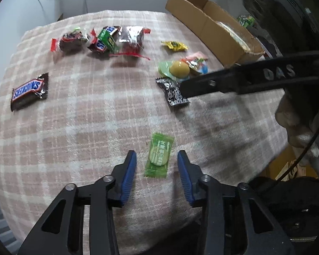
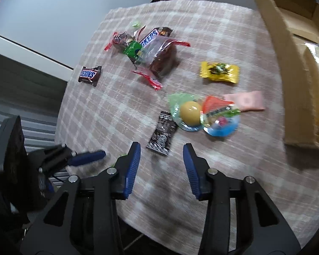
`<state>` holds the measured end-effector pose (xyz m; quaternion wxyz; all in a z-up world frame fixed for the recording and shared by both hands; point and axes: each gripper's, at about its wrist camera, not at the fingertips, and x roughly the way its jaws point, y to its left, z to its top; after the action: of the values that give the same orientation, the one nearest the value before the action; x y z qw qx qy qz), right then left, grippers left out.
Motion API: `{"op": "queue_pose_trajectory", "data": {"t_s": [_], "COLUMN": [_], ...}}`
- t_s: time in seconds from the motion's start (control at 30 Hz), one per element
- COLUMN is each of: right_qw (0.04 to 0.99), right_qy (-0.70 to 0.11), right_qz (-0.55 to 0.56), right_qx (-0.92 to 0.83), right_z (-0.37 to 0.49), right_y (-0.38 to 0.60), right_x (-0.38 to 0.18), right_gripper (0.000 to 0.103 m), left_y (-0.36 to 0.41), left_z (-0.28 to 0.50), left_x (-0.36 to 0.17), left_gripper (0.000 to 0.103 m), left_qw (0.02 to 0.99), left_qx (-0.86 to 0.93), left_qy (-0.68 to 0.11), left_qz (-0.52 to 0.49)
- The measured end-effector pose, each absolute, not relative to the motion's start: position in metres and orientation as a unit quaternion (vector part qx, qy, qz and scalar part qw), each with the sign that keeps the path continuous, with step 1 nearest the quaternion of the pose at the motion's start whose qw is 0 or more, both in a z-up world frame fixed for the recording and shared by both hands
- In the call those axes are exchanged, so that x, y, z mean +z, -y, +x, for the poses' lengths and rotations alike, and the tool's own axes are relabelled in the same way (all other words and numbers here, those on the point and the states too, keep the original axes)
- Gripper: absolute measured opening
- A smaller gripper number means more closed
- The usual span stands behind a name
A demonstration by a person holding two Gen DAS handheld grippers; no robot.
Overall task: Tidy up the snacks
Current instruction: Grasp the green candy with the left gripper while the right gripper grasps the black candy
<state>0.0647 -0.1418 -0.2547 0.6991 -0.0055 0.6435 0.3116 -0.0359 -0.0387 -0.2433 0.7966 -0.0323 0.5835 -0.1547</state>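
Snacks lie on a pink plaid cloth (image 1: 85,127). My left gripper (image 1: 157,159) is open, its blue pads on either side of a green candy packet (image 1: 159,155) without touching it. My right gripper (image 2: 161,150) is open just above a black candy packet (image 2: 162,133); in the left wrist view its black finger (image 1: 234,80) reaches over that packet (image 1: 174,93). Beside it lie a yellow ball candy (image 2: 190,111), a blue-rimmed jelly cup (image 2: 221,123), a pink packet (image 2: 246,99) and a yellow packet (image 2: 219,72). A Snickers bar (image 1: 28,91) lies at the left.
A pile of red-wrapped snacks, a Snickers and a green packet (image 1: 108,40) sits at the far side. An open cardboard box (image 1: 214,27) holding packets stands at the right edge of the cloth. The cloth's front edge drops off just below both grippers.
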Motion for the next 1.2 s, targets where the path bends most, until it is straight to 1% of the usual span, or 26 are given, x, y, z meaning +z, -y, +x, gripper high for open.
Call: {"op": "queue_pose_trajectory", "data": {"t_s": [0.07,0.27,0.4,0.47,0.5,0.87,1.13,1.2], "right_qw": [0.697,0.695,0.701,0.705,0.706,0.708,0.711,0.707], "right_qy": [-0.648,-0.656,-0.653,-0.649,-0.647,-0.643,-0.636,-0.638], "right_qz": [-0.013,-0.042,-0.068,-0.084,-0.091,-0.084,-0.098,-0.108], "right_qx": [0.306,0.291,0.278,0.273,0.273,0.279,0.283,0.285], "right_z": [0.066,0.067,0.067,0.067,0.066,0.064,0.062,0.062], "right_y": [0.133,0.112,0.101,0.097,0.095,0.099,0.104,0.097], "right_x": [-0.260,-0.271,-0.274,-0.274,-0.274,-0.273,-0.269,-0.272], "right_gripper": [0.039,0.037,0.035,0.028,0.027,0.017,0.017,0.024], "left_y": [0.041,0.050,0.051,0.052,0.050,0.040,0.030,0.029], "left_z": [-0.036,-0.036,-0.034,-0.033,-0.033,-0.034,-0.030,-0.032], "left_x": [-0.247,-0.252,-0.254,-0.255,-0.255,-0.255,-0.257,-0.255], "left_gripper": [0.036,0.035,0.026,0.022,0.020,0.019,0.019,0.019], "left_qw": [0.796,0.803,0.811,0.813,0.814,0.816,0.817,0.817], "left_qx": [-0.153,-0.152,-0.146,-0.142,-0.140,-0.138,-0.134,-0.131], "left_qy": [-0.585,-0.576,-0.567,-0.564,-0.563,-0.561,-0.561,-0.561], "left_qz": [-0.031,-0.008,0.011,0.012,0.010,-0.016,-0.026,-0.028]}}
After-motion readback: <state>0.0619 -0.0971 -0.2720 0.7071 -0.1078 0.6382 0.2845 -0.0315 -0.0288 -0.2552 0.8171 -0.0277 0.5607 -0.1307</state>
